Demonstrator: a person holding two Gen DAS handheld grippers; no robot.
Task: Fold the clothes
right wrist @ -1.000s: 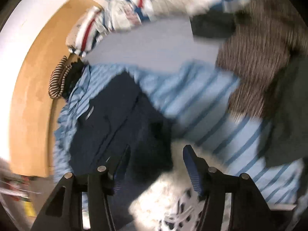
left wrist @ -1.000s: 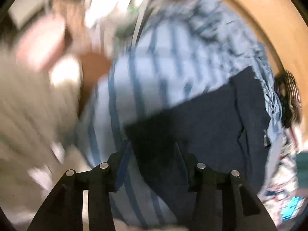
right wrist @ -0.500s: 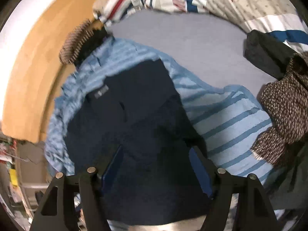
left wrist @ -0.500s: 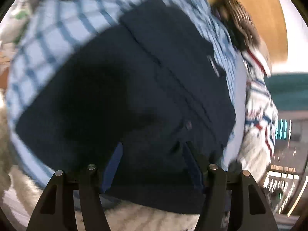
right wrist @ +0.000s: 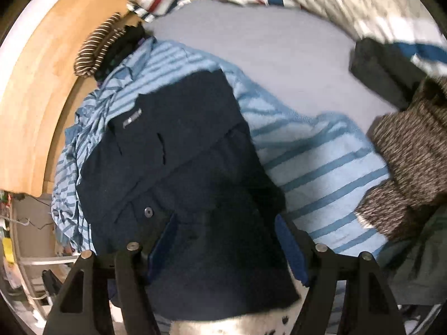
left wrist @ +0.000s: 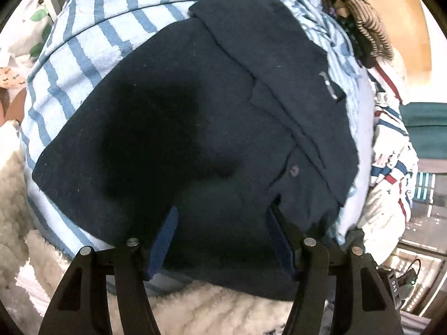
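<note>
Grey sheet of the bed (right wrist: 268,64) spreads out ahead of the right tongs (right wrist: 226,248), and it carries everything here, so it's the folding surface. On it, a striped cloth (right wrist: 315,150) in pale blue lies flat, running out to the right of those tongs and under them. On top of that sits the navy garment (right wrist: 178,150), the one being folded, I'd judge: it's already a neat block with a collar band, a label and a button (right wrist: 147,211) showing.

From the other side, the left tongs (left wrist: 220,237) hang over the same navy garment (left wrist: 195,128), right above its near edge, with the striped cloth (left wrist: 92,39) peeking out ahead and left. Both pairs stand wide apart and point steeply down, pads clear of the fabric, gripping nothing. That reads as a release, or a fresh approach to the near hem.

White fleece (left wrist: 16,184) sits below and left of the left tongs. A brown knit (right wrist: 413,153) is off right of the right tongs, a striped sock (right wrist: 95,47) far ahead left.
</note>
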